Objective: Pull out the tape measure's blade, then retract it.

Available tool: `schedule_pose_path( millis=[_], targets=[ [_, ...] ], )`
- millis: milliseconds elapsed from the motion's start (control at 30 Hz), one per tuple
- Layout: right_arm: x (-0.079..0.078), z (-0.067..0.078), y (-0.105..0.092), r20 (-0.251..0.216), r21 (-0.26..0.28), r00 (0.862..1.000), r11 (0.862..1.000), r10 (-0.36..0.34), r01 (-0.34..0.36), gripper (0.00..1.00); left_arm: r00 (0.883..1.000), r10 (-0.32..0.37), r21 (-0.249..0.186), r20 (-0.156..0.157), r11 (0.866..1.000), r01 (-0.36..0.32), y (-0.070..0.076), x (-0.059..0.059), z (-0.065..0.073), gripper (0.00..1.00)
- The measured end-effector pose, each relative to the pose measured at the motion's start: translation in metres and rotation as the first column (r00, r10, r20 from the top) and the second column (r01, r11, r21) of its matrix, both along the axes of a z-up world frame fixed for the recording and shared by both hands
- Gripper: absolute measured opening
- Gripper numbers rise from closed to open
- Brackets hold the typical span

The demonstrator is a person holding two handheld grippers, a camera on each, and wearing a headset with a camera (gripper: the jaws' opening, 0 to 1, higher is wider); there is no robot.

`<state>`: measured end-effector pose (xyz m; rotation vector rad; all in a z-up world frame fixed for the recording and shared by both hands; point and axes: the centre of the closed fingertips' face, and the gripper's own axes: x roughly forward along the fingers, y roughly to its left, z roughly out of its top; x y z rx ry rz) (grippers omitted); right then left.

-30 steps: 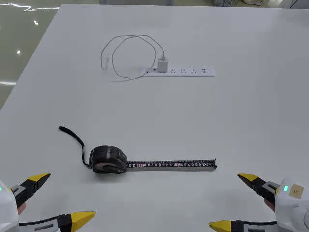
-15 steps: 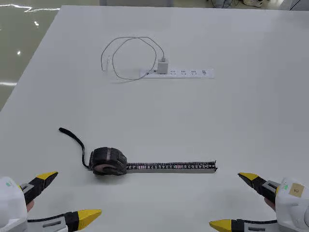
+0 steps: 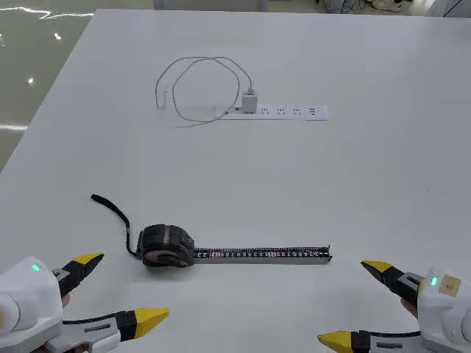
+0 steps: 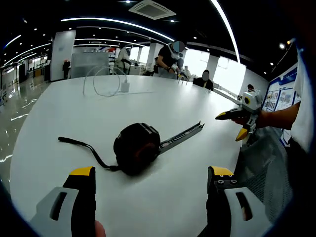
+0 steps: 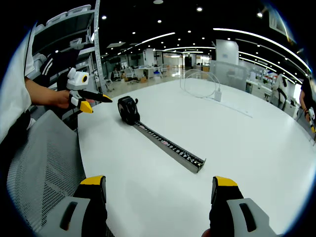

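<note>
A black tape measure (image 3: 165,245) lies on the white table, its blade (image 3: 261,254) drawn out to the right and ending in a hook (image 3: 328,254). A black wrist strap (image 3: 114,213) trails off its left side. My left gripper (image 3: 121,293) is open near the table's front edge, just left of and below the case (image 4: 137,147). My right gripper (image 3: 353,301) is open too, a little right of and below the blade tip (image 5: 197,163). Nothing is between either pair of fingers. The left gripper (image 5: 91,101) also appears in the right gripper view, and the right gripper (image 4: 236,123) in the left gripper view.
A white power strip (image 3: 283,112) with a plugged-in charger (image 3: 250,101) and a looped white cable (image 3: 195,88) lies toward the table's far side. The table's left edge (image 3: 44,118) drops to a glossy floor. A mesh chair (image 5: 39,163) stands by the front edge.
My left gripper has moved up and to the right, closer to the tape measure case. The right gripper has hardly moved. The tape measure and blade lie as before.
</note>
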<state>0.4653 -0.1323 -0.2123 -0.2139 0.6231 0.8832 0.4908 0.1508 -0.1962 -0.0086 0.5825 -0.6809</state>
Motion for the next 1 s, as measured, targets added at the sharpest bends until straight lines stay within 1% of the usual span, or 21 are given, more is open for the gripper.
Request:
schedule_pose_path(
  millis=[267, 533, 600, 767, 1000],
  targets=[
    [0.004, -0.001, 0.000, 0.001, -0.003, 1.000, 1.000, 0.006, -0.006, 0.86, 1.000, -0.006, -0.005, -0.003, 1.000, 0.006, -0.010, 0.007, -0.002, 0.91],
    [0.010, 0.000, 0.000, 0.004, -0.005, 1.000, 1.000, 0.014, -0.014, 0.86, 1.000, -0.001, -0.013, -0.001, 1.000, 0.001, -0.015, 0.016, -0.003, 0.90],
    [0.011, -0.001, 0.000, 0.002, -0.007, 1.000, 1.000, 0.016, -0.016, 0.86, 1.000, 0.000, -0.022, -0.008, 1.000, 0.000, -0.018, 0.018, -0.005, 0.90],
    [0.014, -0.001, 0.001, 0.001, -0.007, 1.000, 1.000, 0.021, -0.021, 0.86, 1.000, 0.001, -0.027, -0.011, 1.000, -0.002, -0.022, 0.023, -0.008, 0.90],
    [0.017, -0.002, 0.000, -0.001, -0.006, 1.000, 1.000, 0.021, -0.021, 0.86, 1.000, 0.006, -0.044, -0.019, 0.999, -0.007, -0.027, 0.026, -0.010, 0.90]
  ],
)
